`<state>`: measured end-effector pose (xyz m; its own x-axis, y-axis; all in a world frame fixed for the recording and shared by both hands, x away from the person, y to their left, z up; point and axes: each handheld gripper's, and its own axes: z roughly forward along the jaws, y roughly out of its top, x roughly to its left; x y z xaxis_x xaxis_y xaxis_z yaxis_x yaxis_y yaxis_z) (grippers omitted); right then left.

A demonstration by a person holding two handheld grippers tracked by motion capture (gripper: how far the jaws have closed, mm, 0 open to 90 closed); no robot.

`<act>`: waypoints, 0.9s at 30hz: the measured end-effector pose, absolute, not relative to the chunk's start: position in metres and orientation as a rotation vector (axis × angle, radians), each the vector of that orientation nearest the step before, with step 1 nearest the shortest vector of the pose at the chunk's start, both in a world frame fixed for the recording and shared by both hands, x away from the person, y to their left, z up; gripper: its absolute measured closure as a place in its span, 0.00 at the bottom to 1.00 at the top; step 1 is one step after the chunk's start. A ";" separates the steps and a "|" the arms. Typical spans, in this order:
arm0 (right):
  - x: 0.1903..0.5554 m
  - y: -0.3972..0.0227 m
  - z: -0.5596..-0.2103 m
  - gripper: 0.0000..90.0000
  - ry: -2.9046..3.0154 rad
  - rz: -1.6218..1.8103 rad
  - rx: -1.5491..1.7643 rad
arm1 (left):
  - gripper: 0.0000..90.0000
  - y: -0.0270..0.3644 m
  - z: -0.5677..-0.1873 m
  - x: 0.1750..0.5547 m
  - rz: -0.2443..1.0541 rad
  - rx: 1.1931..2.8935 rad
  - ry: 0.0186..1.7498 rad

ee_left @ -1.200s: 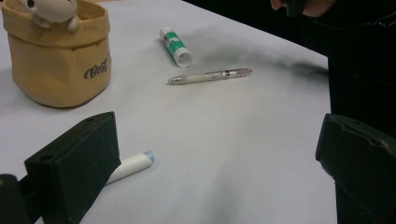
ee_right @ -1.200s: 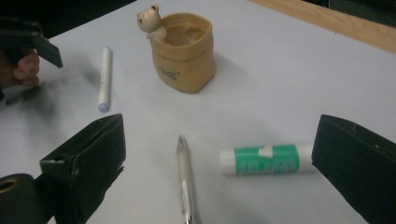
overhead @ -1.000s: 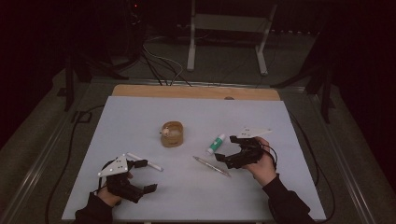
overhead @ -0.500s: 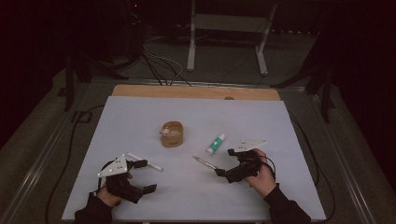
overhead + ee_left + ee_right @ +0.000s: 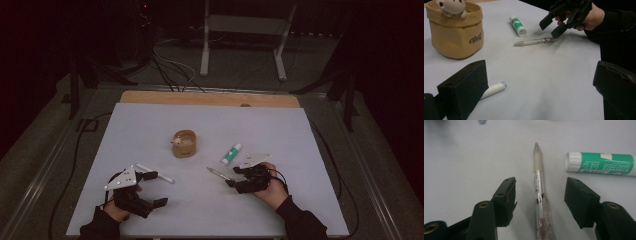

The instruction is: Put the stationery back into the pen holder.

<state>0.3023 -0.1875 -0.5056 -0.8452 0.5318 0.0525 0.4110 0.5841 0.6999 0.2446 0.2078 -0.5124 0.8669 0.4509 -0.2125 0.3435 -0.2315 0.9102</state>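
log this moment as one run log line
right claw: jaws just closing, astride pen, pads not yet touching | left claw: open, idle beside marker | glue stick, pouch: untouched

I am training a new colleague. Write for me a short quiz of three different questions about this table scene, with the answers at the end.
1. True or false: the right claw is already clamped on the pen.
2. Which thing lies closest to the left claw? A) the green and white glue stick B) the white marker C) the tan pouch
3. What sits in the top of the tan pouch?

Key
1. False. The pen lies on the table between the jaws, which have just been closing, but gaps remain on both sides.
2. B.
3. A small pale toy figure.
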 end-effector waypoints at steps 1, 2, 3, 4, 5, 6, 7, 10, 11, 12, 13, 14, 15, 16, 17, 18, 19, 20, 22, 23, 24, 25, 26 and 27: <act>0.303 -0.186 -0.507 0.51 2.658 1.096 0.786 | 0.00 0.208 -0.512 0.245 0.111 1.842 0.596; 0.304 -0.185 -0.508 0.54 2.670 1.087 0.779 | 0.00 0.207 -0.512 0.245 0.113 1.843 0.595; 0.304 -0.184 -0.509 0.55 2.675 1.078 0.772 | 0.00 0.207 -0.512 0.244 0.114 1.844 0.595; 0.304 -0.183 -0.509 0.58 2.688 1.071 0.765 | 0.00 0.207 -0.512 0.244 0.114 1.844 0.595; 0.304 -0.182 -0.510 0.61 2.693 1.054 0.751 | 0.00 0.208 -0.512 0.244 0.114 1.843 0.595; 0.304 -0.180 -0.511 0.64 2.695 1.032 0.742 | 0.00 0.208 -0.512 0.244 0.115 1.843 0.595; 0.304 -0.180 -0.512 0.65 2.707 1.020 0.732 | 0.00 0.208 -0.512 0.244 0.115 1.843 0.595; 0.304 -0.178 -0.514 0.72 2.721 0.983 0.714 | 0.00 0.207 -0.512 0.245 0.114 1.846 0.595; 0.304 -0.177 -0.515 0.74 2.718 0.976 0.706 | 0.00 0.207 -0.512 0.245 0.115 1.846 0.595; 0.304 -0.176 -0.515 0.76 2.715 0.964 0.708 | 0.00 0.207 -0.512 0.245 0.115 1.847 0.595; 0.305 -0.175 -0.515 0.76 2.721 0.950 0.695 | 0.00 0.207 -0.512 0.245 0.115 1.847 0.595; 0.305 -0.174 -0.515 0.77 2.718 0.939 0.682 | 0.00 0.207 -0.512 0.245 0.117 1.851 0.594; 0.306 -0.173 -0.516 0.79 2.718 0.930 0.679 | 0.00 0.207 -0.512 0.245 0.115 1.850 0.594; 0.306 -0.171 -0.518 0.79 2.723 0.904 0.676 | 0.00 0.207 -0.512 0.245 0.116 1.852 0.593; 0.306 -0.171 -0.518 0.79 2.720 0.904 0.668 | 0.00 0.206 -0.512 0.245 0.117 1.853 0.592; 0.306 -0.170 -0.517 0.80 2.722 0.895 0.663 | 0.00 0.206 -0.512 0.245 0.115 1.853 0.592; 0.306 -0.169 -0.517 0.82 2.729 0.889 0.657 | 0.00 0.206 -0.513 0.245 0.115 1.853 0.593; 0.306 -0.168 -0.517 0.83 2.734 0.883 0.659 | 0.00 0.206 -0.513 0.245 0.115 1.853 0.593; 0.307 -0.168 -0.517 0.84 2.742 0.879 0.665 | 0.00 0.206 -0.512 0.245 0.117 1.851 0.592; 0.307 -0.168 -0.517 0.84 2.743 0.877 0.665 | 0.00 0.206 -0.512 0.245 0.117 1.851 0.592; 0.307 -0.168 -0.517 0.85 2.746 0.877 0.669 | 0.00 0.206 -0.512 0.245 0.118 1.851 0.593; 0.307 -0.168 -0.516 0.85 2.749 0.874 0.675 | 0.00 0.206 -0.512 0.245 0.117 1.851 0.593; 0.308 -0.167 -0.516 0.85 2.752 0.875 0.678 | 0.00 0.206 -0.512 0.245 0.118 1.850 0.594; 0.308 -0.167 -0.516 0.85 2.757 0.869 0.679 | 0.00 0.206 -0.512 0.245 0.118 1.850 0.593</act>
<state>0.3085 -0.1672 -0.5160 -0.8815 0.4714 -0.0258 0.3714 0.7262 0.5785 0.2446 0.2062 -0.5123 0.8680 0.4525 -0.2047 0.3396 -0.2399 0.9095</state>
